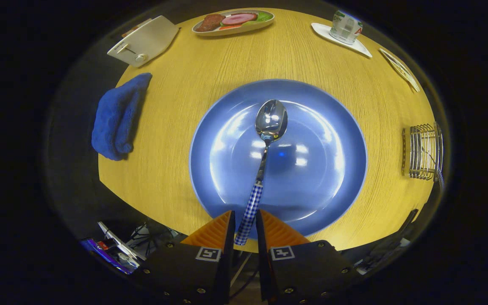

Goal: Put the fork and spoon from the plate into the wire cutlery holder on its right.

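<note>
Between the two fingers of the gripper (245, 220) the checked handle of the spoon (265, 152) is seen, with a finger close on each side of it; whether both fingers actually press on the handle cannot be told, since a thin gap seems to be left at one side. From the fingers the spoon is stretched forward over the blue plate (333, 140), its shiny bowl lying face up near the plate's middle, and the end of its handle is carried past the plate's near rim. Whether the spoon is resting on the plate or is lifted slightly off it cannot be judged.

The plate is set on a round yellow wooden table (176, 118). Well to the right of the plate, near the table's edge, the wire cutlery holder (422, 152) is placed, apart from the plate; something thin is seen inside it, but what it is cannot be made out. To the left of the plate a folded blue cloth (117, 116) is laid at the table's edge. Beyond the cloth a white toaster (144, 41) is stood, and beyond the plate an oval dish of food (233, 22) is set at the far side. To the right of that dish a can (345, 26) is stood on a white saucer (360, 45), and a flat card-like thing (400, 70) is laid near the right rim.
</note>
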Demonstrator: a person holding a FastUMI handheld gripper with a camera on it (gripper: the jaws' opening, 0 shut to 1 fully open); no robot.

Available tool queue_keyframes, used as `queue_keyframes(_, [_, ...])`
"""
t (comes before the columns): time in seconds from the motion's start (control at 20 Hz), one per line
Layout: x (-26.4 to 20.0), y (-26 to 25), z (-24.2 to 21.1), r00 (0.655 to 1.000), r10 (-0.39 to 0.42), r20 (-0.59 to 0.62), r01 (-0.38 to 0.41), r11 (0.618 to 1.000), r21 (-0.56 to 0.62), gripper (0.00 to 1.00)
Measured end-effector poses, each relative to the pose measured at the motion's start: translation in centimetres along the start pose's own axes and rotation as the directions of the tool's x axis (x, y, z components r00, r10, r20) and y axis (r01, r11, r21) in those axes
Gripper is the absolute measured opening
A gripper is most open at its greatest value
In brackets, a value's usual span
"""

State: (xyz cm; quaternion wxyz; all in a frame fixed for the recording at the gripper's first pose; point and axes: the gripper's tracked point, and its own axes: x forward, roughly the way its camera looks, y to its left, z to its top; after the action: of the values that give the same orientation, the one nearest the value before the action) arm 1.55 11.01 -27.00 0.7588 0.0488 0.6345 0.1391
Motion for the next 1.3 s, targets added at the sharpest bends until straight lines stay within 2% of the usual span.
queue_keyframes(0.25, [-0.3, -0.3, -0.6, 1.0, -0.003, -0.013, 0.002, 1.0, -0.009, 0.28])
queue_keyframes(0.3, [0.7, -0.6, -0.6, 1.0, -0.012, -0.025, 0.012, 1.0, -0.027, 0.21])
queue_keyframes(0.35, [1.5, -1.1, -1.5, 0.999, -0.027, -0.023, 0.026, 0.999, -0.043, 0.21])
queue_keyframes(0.4, [1.6, -1.0, -0.3, 1.0, -0.009, -0.008, 0.008, 0.999, -0.04, 0.15])
queue_keyframes(0.45, [0.7, -1.4, -0.8, 0.999, -0.027, -0.027, 0.025, 0.997, -0.07, 0.09])
queue_keyframes(0.8, [-1.5, -4.1, -1.7, 0.994, -0.086, -0.069, 0.071, 0.978, -0.198, 0.09])
queue_keyframes(1.3, [-5.8, -8.5, -2.1, 0.991, -0.111, -0.071, 0.091, 0.968, -0.234, 0.09])
